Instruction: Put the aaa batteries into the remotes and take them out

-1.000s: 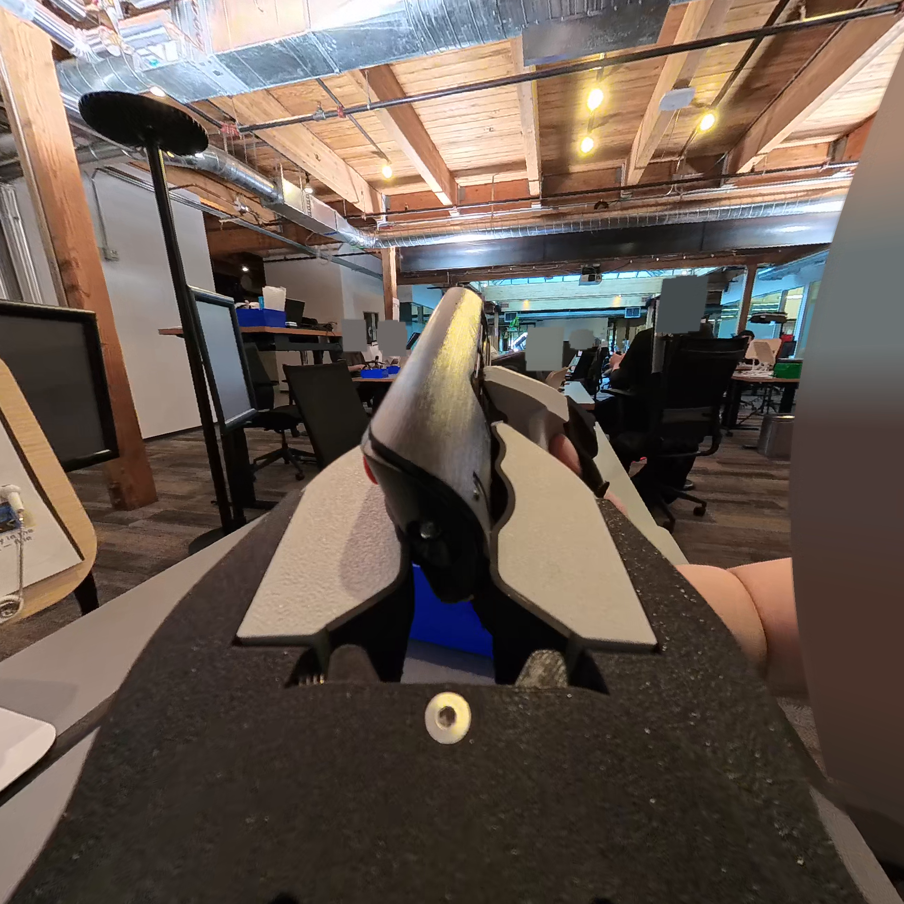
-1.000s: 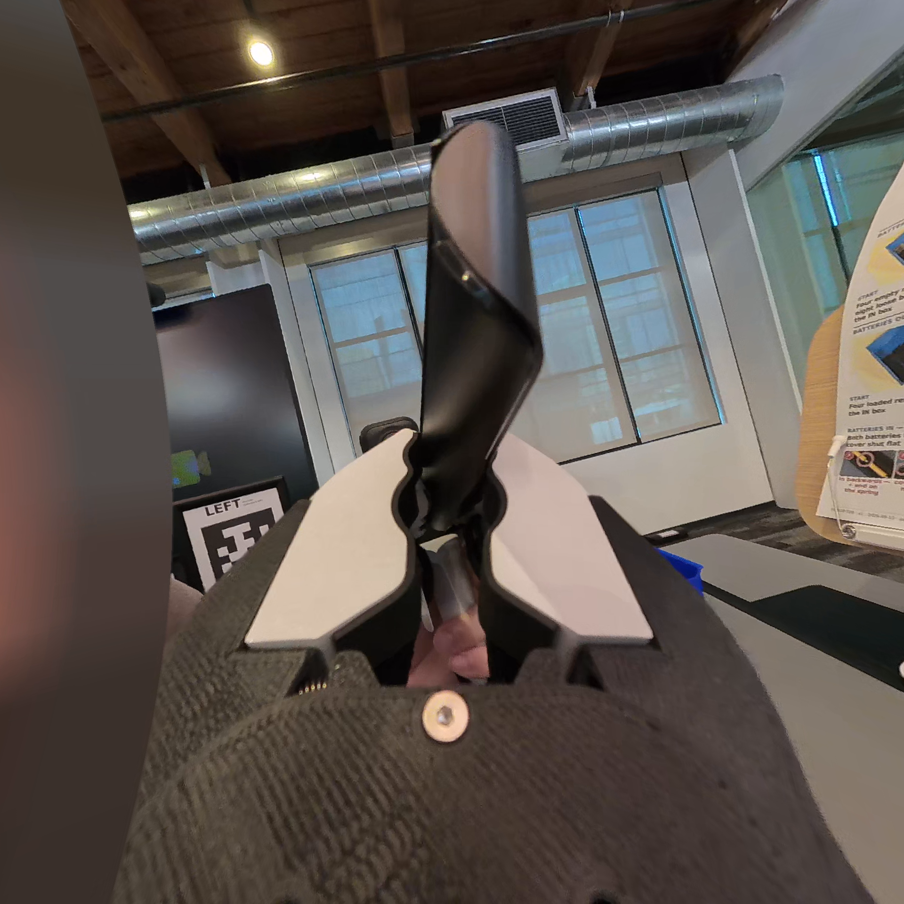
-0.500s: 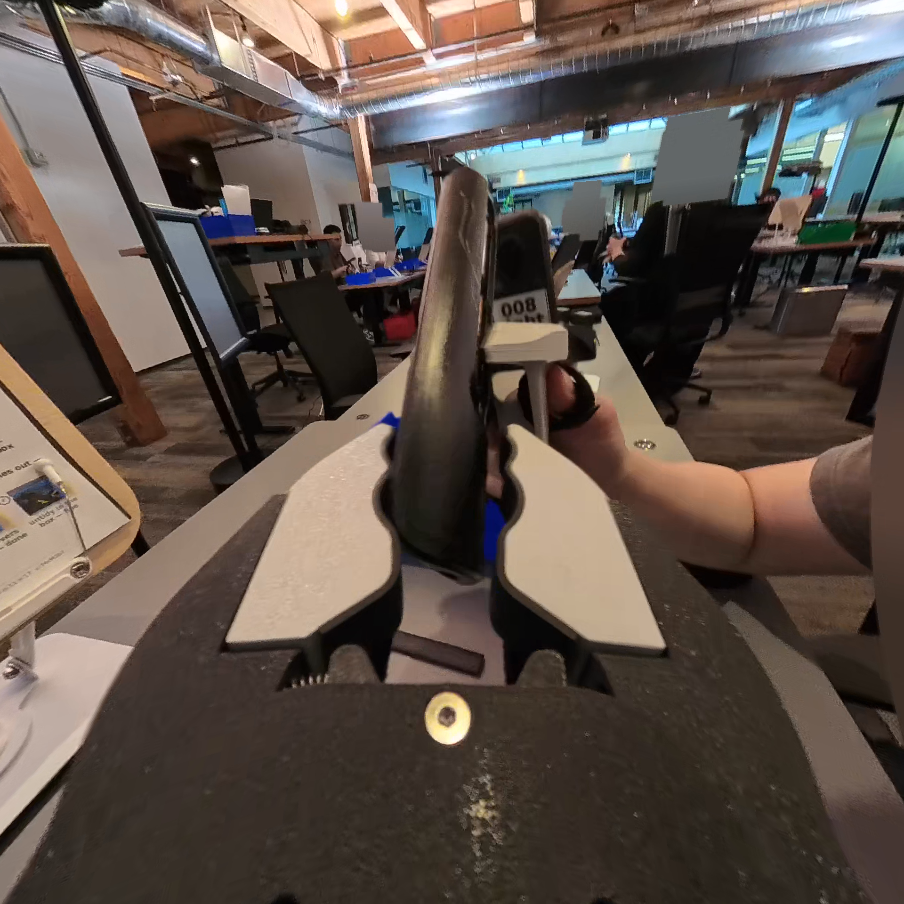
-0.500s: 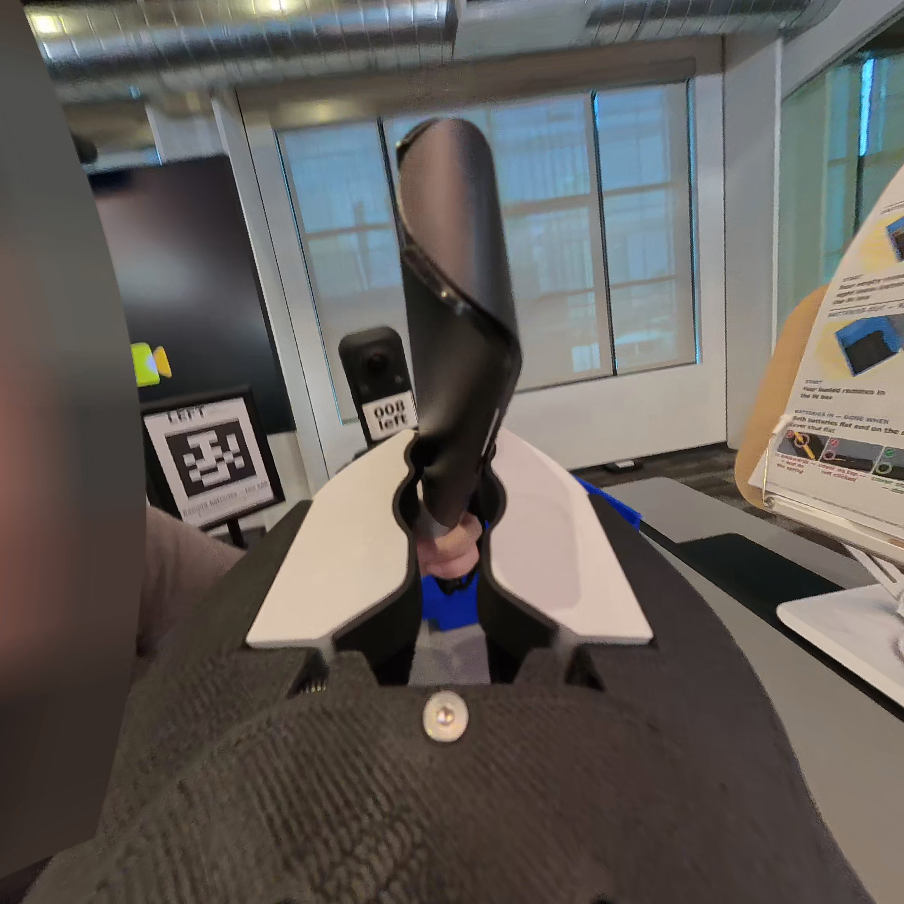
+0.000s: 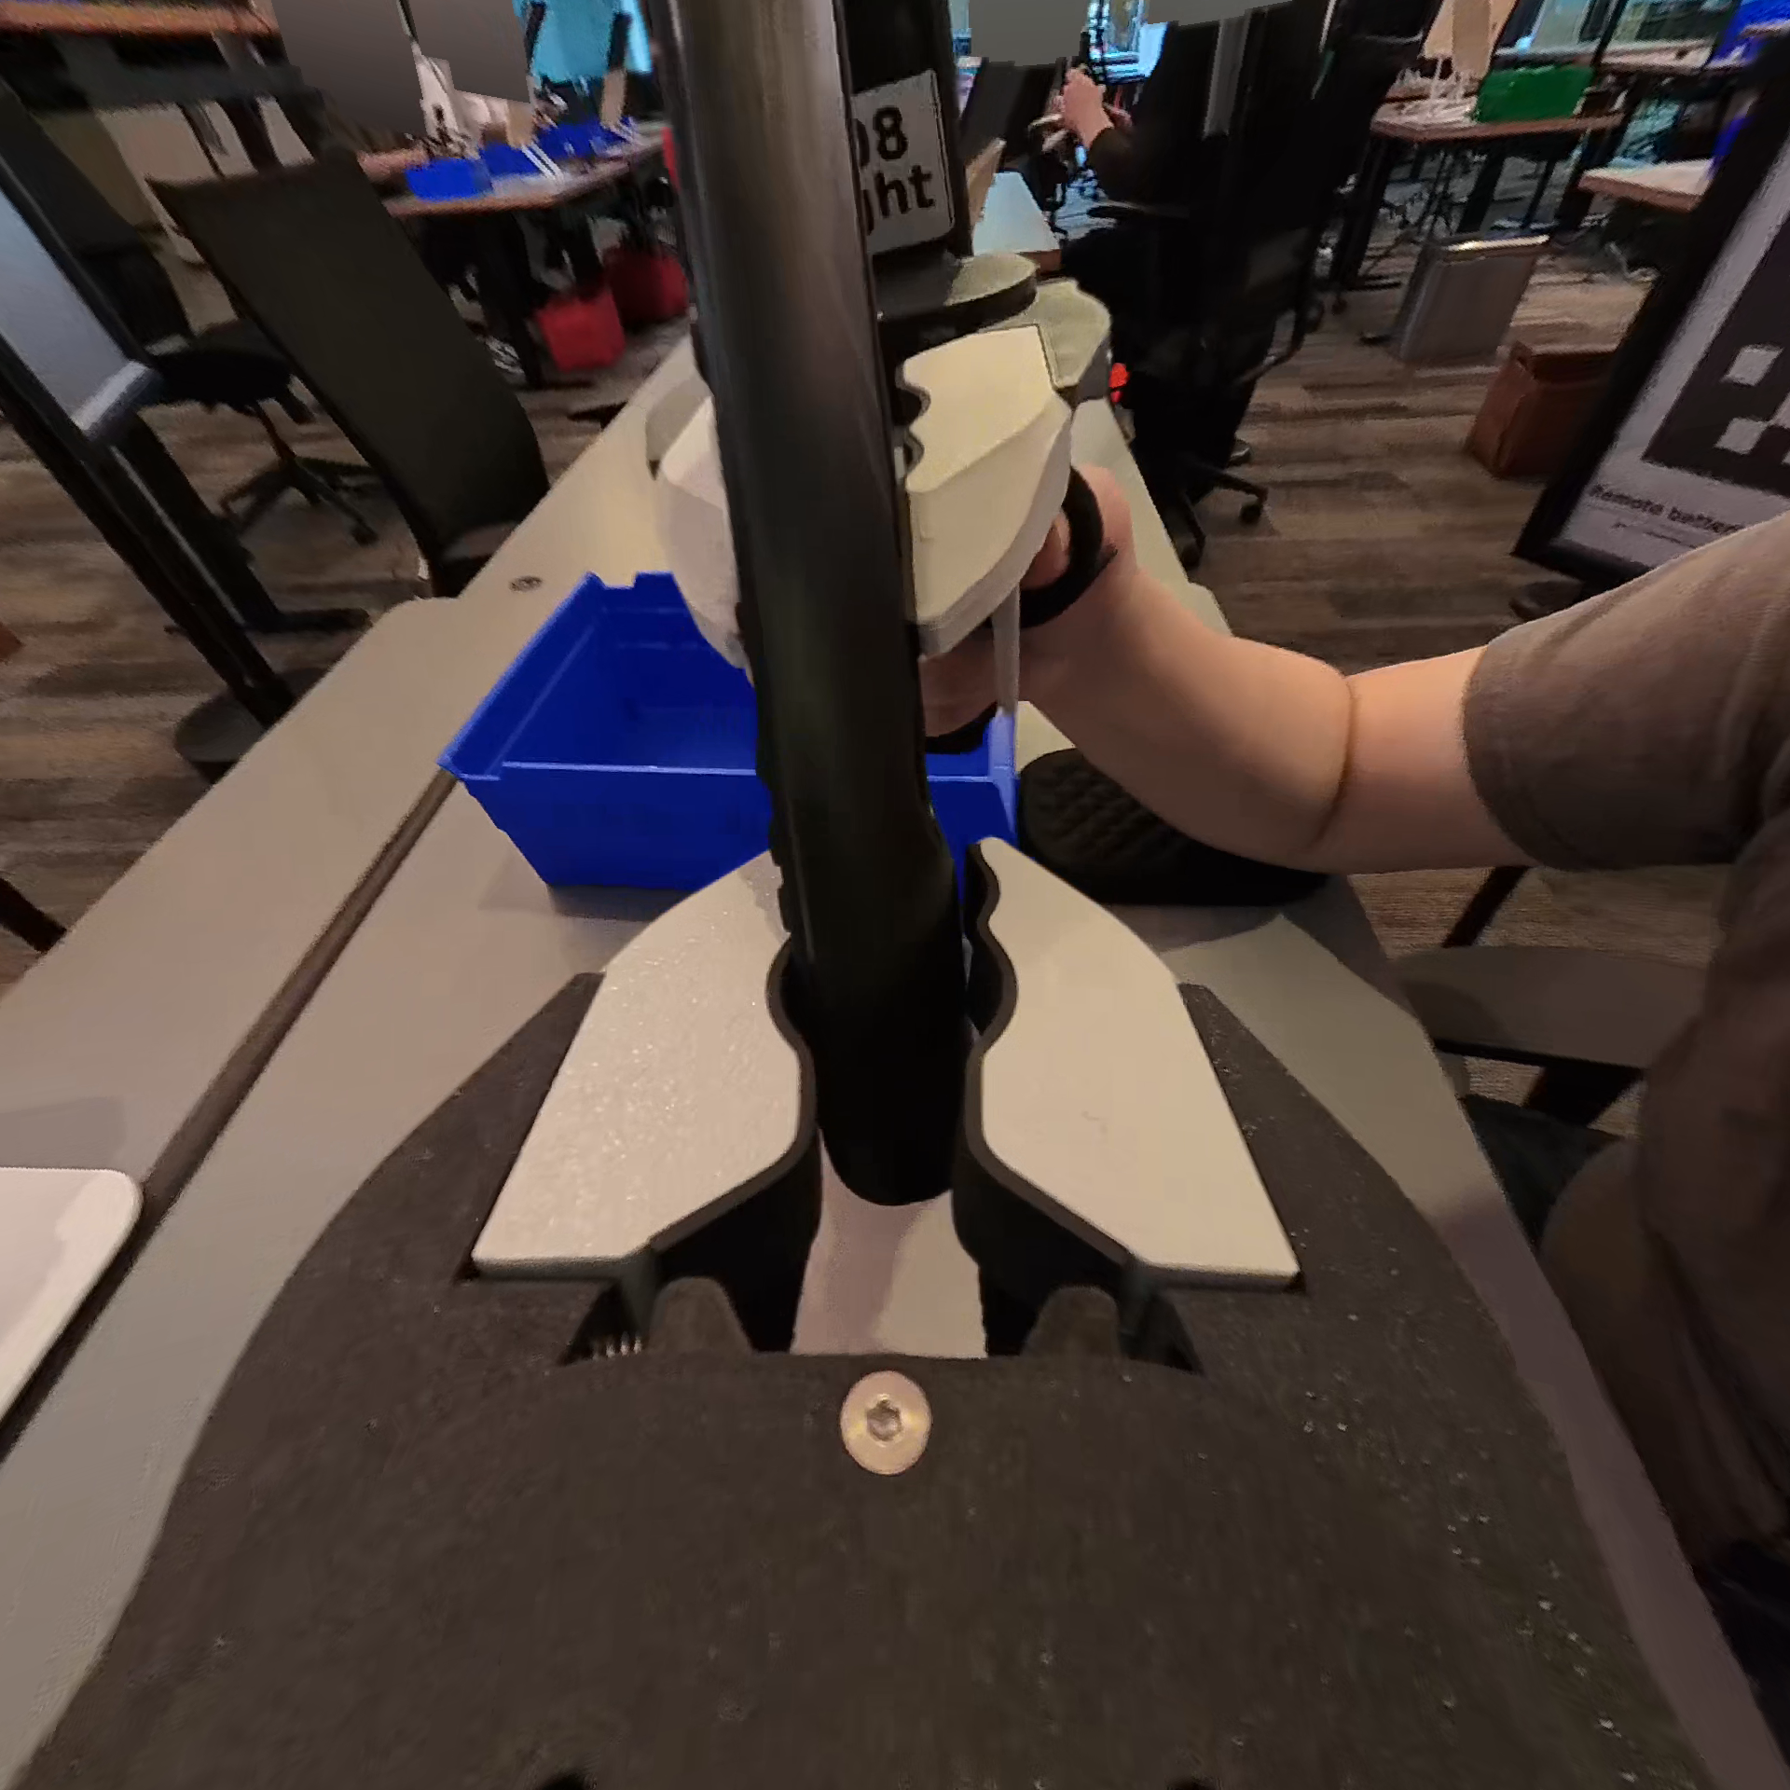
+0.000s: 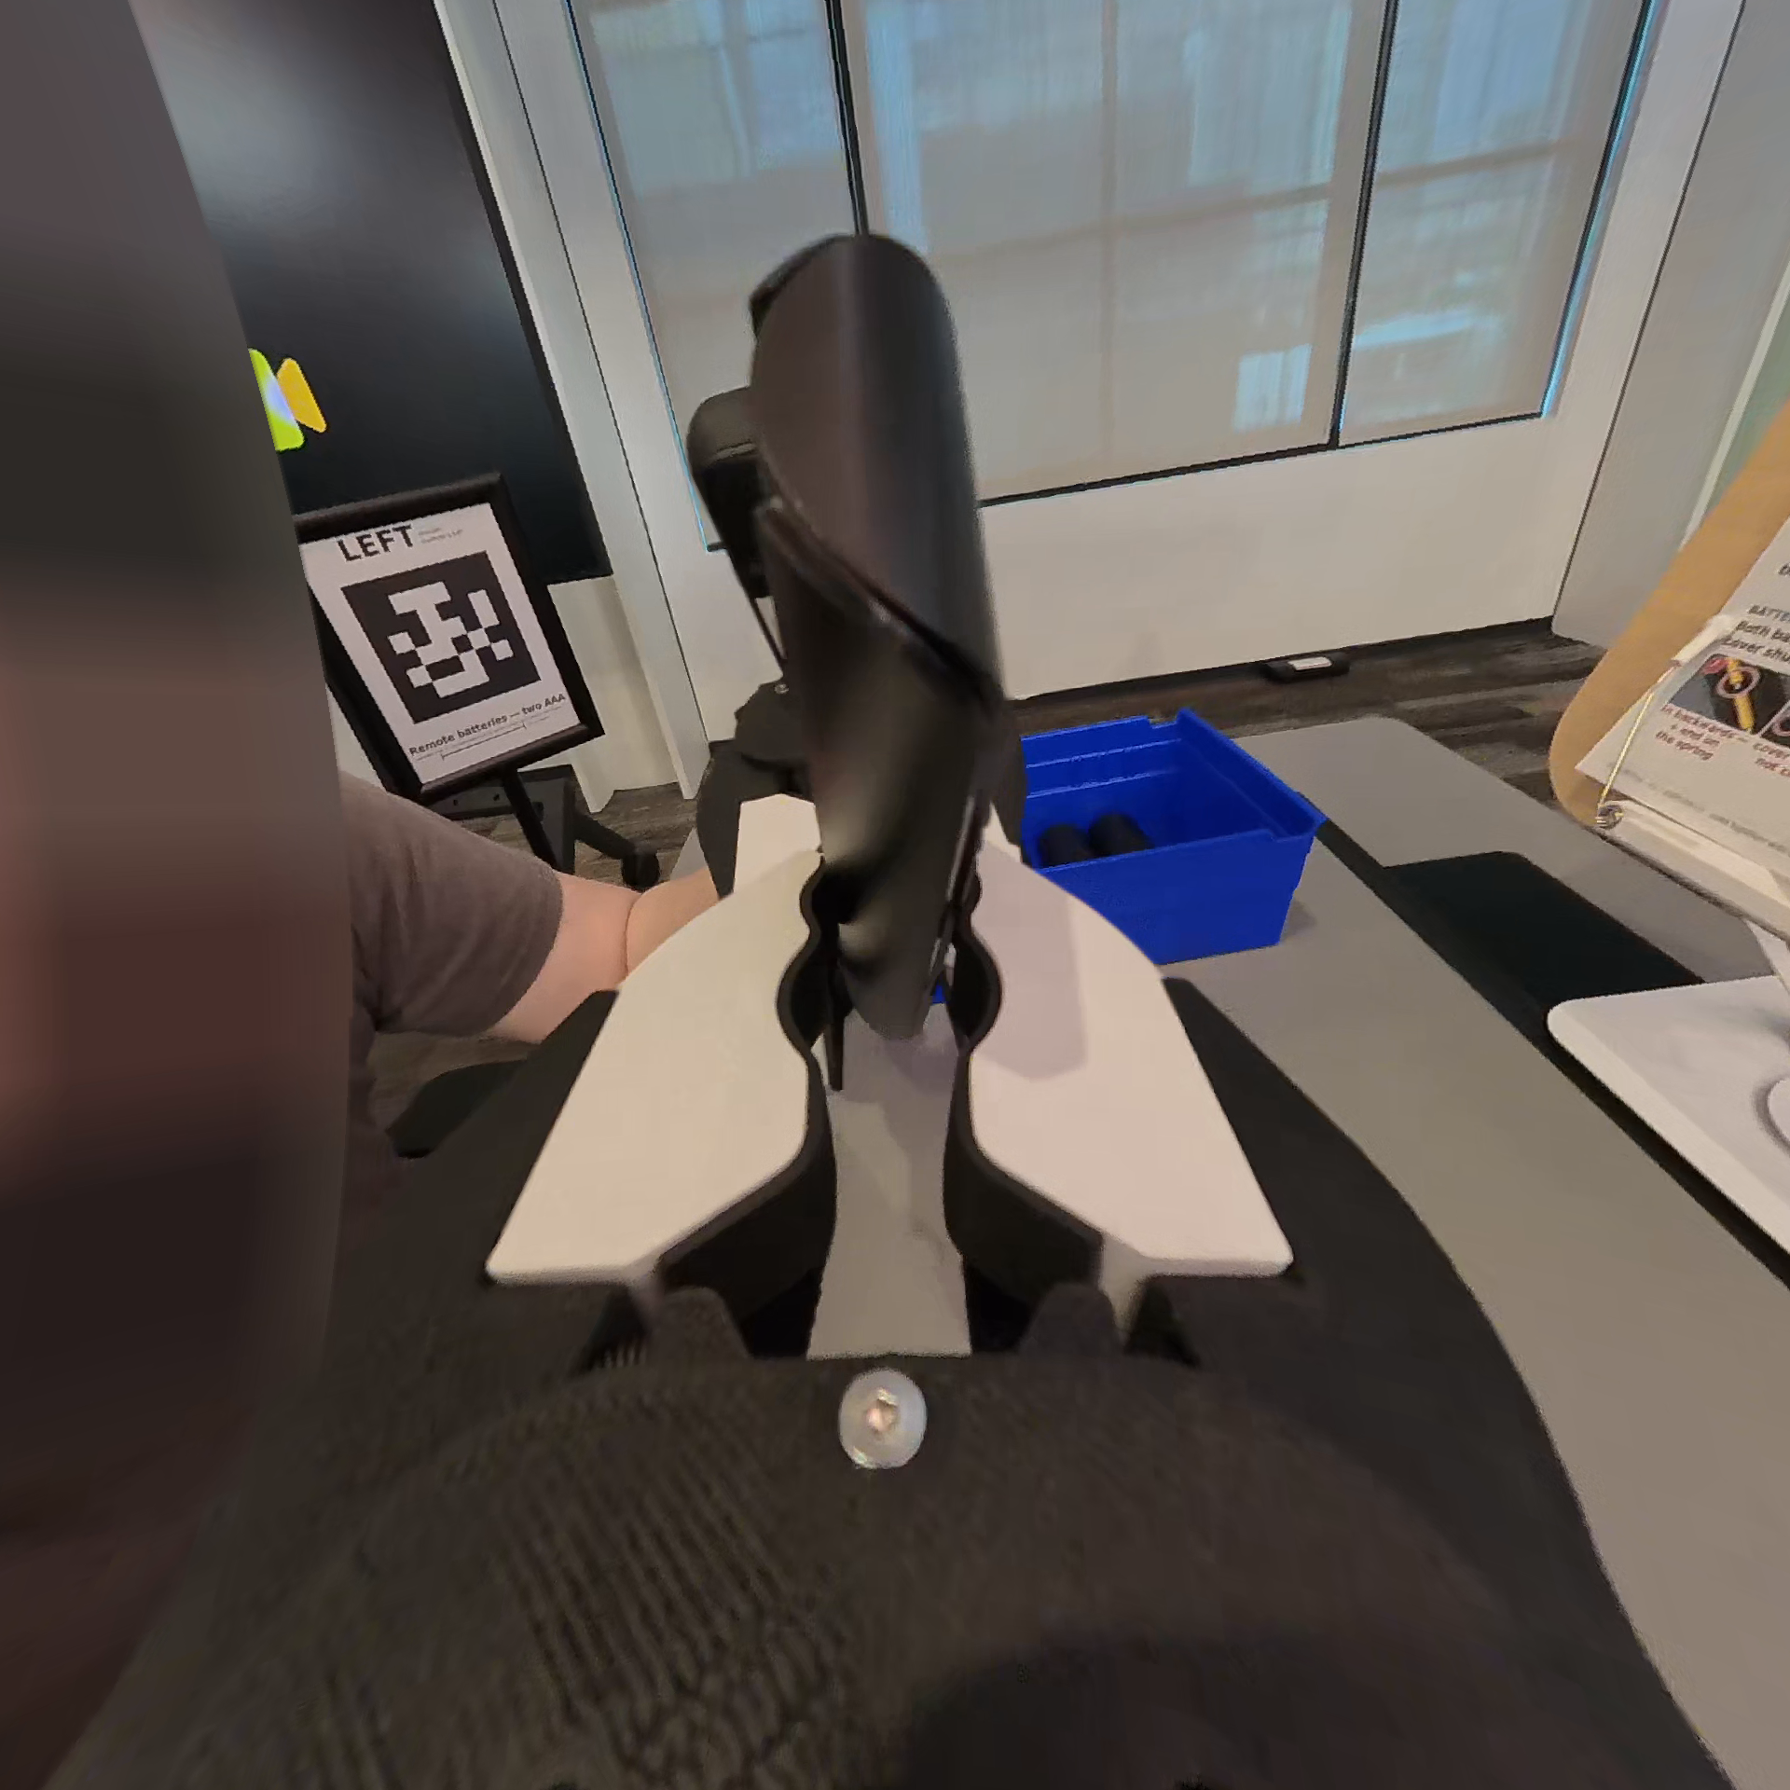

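Left gripper [image 5: 883,978] fingers clamped the glossy, rounded black remote [image 5: 823,581], upright at 12 o'clock. Right gripper [image 6: 886,954] fingers gripped the same remote's [image 6: 872,630] smooth curved shell. Blue plastic bin [image 6: 1191,872] sat on the grey tabletop [image 6: 1434,1017], 1 o'clock.

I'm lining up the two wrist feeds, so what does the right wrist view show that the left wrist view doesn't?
Only the right wrist view looks into the blue plastic bin: two dark cylindrical objects lie in it. It also shows the large windows and a paper instruction sheet on a wooden board.

Only the left wrist view shows the open office with black desk chairs and the right tongs from outside, gripping the remote higher up.

Both show the long black remote, each view's own tongs around it, the bin and the grey table.
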A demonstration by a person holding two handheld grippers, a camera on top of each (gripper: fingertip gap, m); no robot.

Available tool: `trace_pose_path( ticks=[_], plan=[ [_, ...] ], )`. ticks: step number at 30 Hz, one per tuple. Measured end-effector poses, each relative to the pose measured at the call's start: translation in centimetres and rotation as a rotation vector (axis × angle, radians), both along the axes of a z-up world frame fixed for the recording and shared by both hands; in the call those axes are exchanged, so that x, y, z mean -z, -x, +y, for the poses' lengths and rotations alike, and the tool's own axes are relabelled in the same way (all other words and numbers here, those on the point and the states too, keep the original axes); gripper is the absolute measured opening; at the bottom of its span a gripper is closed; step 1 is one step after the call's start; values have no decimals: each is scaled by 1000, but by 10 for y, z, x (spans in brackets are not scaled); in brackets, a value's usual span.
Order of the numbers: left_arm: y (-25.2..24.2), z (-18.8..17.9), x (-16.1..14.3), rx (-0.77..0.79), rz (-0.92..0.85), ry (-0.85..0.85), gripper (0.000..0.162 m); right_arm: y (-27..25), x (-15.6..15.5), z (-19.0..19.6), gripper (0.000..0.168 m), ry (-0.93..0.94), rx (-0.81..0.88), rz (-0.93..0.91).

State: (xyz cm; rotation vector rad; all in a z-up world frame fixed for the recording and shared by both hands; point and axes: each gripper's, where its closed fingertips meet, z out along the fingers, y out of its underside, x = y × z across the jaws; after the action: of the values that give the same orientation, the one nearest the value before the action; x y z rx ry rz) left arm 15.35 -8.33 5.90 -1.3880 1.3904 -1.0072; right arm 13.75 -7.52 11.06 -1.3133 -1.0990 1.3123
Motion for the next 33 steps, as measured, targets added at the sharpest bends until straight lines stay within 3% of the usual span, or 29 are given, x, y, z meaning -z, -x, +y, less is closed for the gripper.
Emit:
trace_pose_path(
  ticks=[5, 8, 14, 33],
  plan=[
    [-4, 7, -11, -10, -145, 153, 25, -1, -10, 13, 25, 18, 78, 131],
    [-8, 13, -12, -34, -214, 233, 25, -3, -14, 20, 42, 32, 127, 174],
    [-13, 13, -8, -42, -232, 276, 25, 1, -2, 27, 30, -44, 205, 87],
    [-15, 15, -7, -79, -236, 305, 26, 0, -3, 28, 22, 191, 107, 203]
  ],
)
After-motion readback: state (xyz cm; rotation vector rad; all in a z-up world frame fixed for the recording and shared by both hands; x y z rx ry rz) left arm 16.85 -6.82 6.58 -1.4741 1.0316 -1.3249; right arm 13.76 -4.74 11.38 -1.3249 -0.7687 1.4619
